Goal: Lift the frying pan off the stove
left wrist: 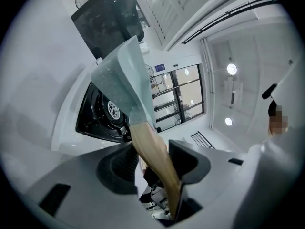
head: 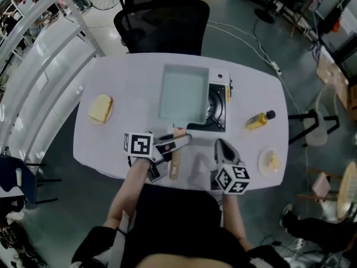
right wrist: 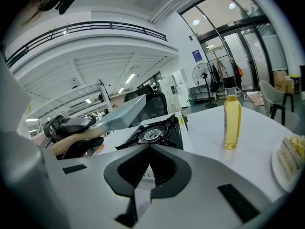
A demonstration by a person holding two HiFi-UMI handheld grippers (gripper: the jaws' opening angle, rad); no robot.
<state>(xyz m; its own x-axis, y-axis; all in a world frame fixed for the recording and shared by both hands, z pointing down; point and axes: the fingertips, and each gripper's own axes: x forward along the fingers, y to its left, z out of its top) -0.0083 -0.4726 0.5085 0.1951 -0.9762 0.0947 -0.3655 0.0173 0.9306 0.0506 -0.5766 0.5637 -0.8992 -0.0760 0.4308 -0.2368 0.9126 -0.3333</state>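
A pale green rectangular frying pan (head: 183,92) hangs in the air over the left part of the black stove (head: 218,108), clear of the burner. Its wooden handle (head: 175,162) points toward me. My left gripper (head: 181,141) is shut on that handle. In the left gripper view the handle (left wrist: 155,151) runs between the jaws, with the pan (left wrist: 124,75) above the stove (left wrist: 102,113). My right gripper (head: 221,146) is shut and empty, right of the handle near the table's front edge. In the right gripper view the pan (right wrist: 121,111) hovers, tilted, left of the burner (right wrist: 152,133).
On the white table (head: 245,77) a bottle of yellow oil (head: 259,120) stands right of the stove. A plate with food (head: 271,161) lies at the front right, and bread on a plate (head: 100,108) at the left. A black office chair (head: 162,15) stands behind the table.
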